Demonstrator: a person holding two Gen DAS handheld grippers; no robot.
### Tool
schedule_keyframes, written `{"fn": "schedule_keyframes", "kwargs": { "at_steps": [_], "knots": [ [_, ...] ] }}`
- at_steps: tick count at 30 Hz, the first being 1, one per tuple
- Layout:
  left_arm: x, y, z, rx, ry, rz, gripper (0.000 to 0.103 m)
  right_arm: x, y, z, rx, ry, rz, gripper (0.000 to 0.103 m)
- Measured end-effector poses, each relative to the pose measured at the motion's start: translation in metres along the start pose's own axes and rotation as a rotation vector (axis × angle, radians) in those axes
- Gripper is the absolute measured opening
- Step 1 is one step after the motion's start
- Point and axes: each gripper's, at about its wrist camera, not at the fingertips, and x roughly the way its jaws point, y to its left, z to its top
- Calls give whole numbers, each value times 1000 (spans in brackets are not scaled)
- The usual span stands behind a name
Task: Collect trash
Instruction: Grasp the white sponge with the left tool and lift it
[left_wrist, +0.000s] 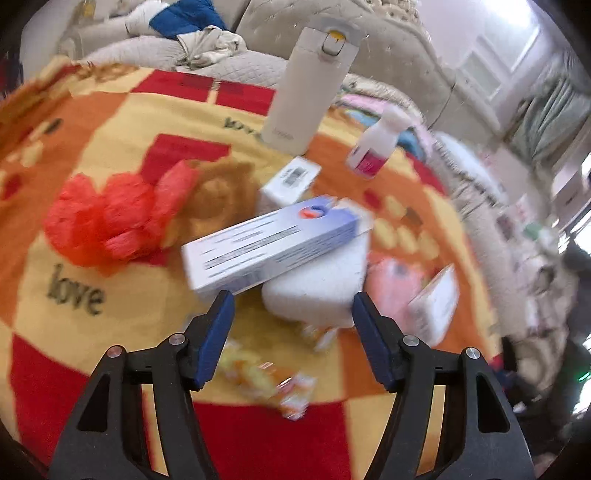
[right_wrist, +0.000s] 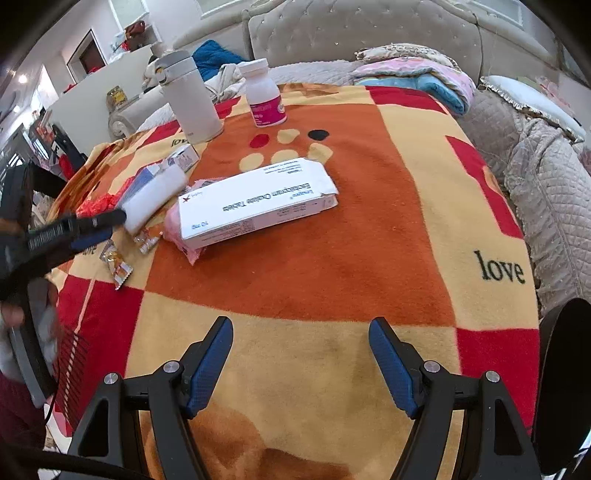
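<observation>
- Your blanket (right_wrist: 332, 258) is pretty crowded: white flask (right_wrist: 192, 103) and pill bottle (right_wrist: 264, 96) at the back, big tablet box (right_wrist: 255, 203) lying on a pink wrapper (right_wrist: 173, 225).
- Trash-wise, the red crumpled bag (left_wrist: 110, 218) sits left of the blue-white box (left_wrist: 269, 243), which leans on a white foam block (left_wrist: 317, 288); 2 candy wrappers (left_wrist: 266, 380) lie nearer you.
- Your left gripper (left_wrist: 293, 310) is spread with nothing between its fingers, right by that foam block.
- Your right gripper (right_wrist: 301, 343) is spread too, nothing in it, over bare blanket.

blurred: candy wrappers (left_wrist: 266, 380) | half-hidden: pink packet (right_wrist: 173, 225) under box (right_wrist: 255, 203)
</observation>
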Motion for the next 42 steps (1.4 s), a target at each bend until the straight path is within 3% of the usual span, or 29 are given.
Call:
{"fn": "schedule_keyframes", "kwargs": {
  "at_steps": [3,11,16,19,27,35,37,42],
  "knots": [
    [0,-12,10,23,-30,-44,67,0,-7,1,22,1,0,74],
    [40,-42,15,68,68,-87,72,4,-15,7,55,1,8,74],
    [51,-47,15,41,75,-85,62,5,-17,5,60,8,8,74],
    [39,-45,12,34,68,-93,60,5,-20,4,66,10,10,74],
    [-17,-48,-30,162,57,-52,60,9,-14,12,82,-3,56,74],
    [-40,-31,-73,196,56,20,61,20,10,57,134,-42,90,75],
    [-40,-29,-78,182,63,16,60,26,26,76,115,-49,59,80],
    [-45,-38,-88,203,68,-4,61,52,56,98,0,-6,-36,80]
  ]
}}
